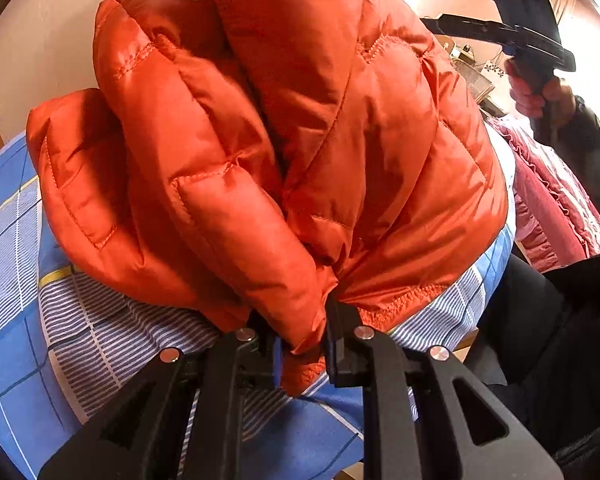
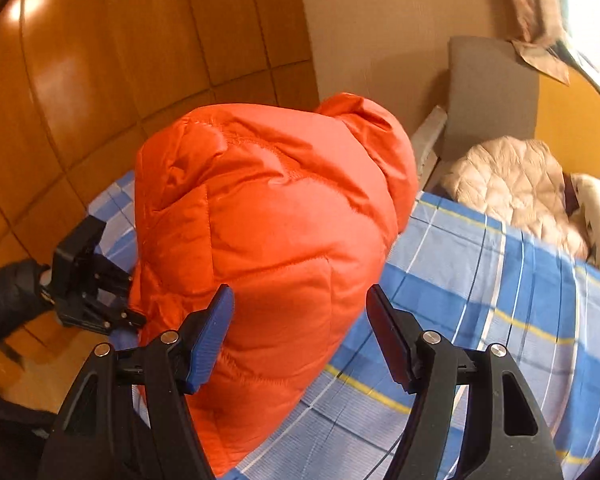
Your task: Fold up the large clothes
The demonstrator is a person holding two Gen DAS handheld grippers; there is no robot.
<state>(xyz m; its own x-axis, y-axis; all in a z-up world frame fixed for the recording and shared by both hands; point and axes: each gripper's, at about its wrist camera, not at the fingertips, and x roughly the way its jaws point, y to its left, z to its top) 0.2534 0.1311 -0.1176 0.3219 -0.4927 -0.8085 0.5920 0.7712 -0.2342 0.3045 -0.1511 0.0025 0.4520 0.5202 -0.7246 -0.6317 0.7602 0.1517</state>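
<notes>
A: On the blue plaid bedsheet (image 2: pixel 480 280), where is the garment?
B: The orange puffer jacket (image 1: pixel 284 140) lies bunched in a mound, filling the left wrist view.
A: Tool state?
B: The left gripper (image 1: pixel 302 350) is clamped on a jacket edge. The right gripper (image 2: pixel 300 332) stands apart, nothing pinched.
A: Surroundings?
B: A beige quilted garment (image 2: pixel 512 188) beyond, a pink ruffled fabric (image 1: pixel 548 200) beside, wood wall panels (image 2: pixel 100 60) behind.
</notes>
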